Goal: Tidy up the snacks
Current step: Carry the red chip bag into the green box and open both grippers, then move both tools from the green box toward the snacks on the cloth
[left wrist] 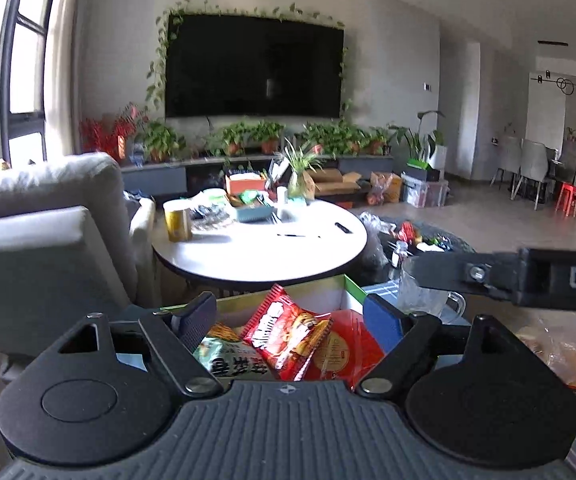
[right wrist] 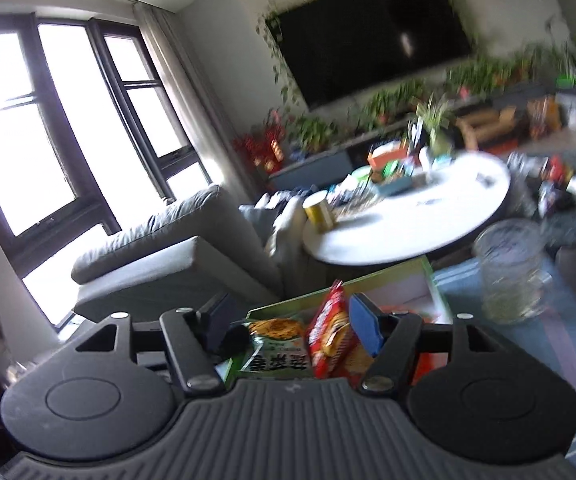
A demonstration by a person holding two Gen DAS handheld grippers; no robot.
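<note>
Left claw (left wrist: pixel 290 316) hangs open over the green box (left wrist: pixel 328 288), nothing pinched; snack packs sit just below it: a red pack (left wrist: pixel 288 336) and a green pack (left wrist: pixel 227 354). Right claw (right wrist: pixel 288 320) looks narrowed, apparently empty, above the same box (right wrist: pixel 416 280). Guessing the box gathers everything.

The left hand-held gripper (left wrist: pixel 288 316) hangs with its jaws apart above an open box (left wrist: pixel 342 294). Nothing sits between its pads. In the box lie a red packet (left wrist: pixel 288 336), a green packet (left wrist: pixel 227 354) and a red pouch (left wrist: pixel 352 344). The right hand-held gripper (left wrist: pixel 420 268) reaches in from the right, beside a glass mug (left wrist: pixel 428 300). Beyond stands a round white bench (left wrist: pixel 263 248).
</note>
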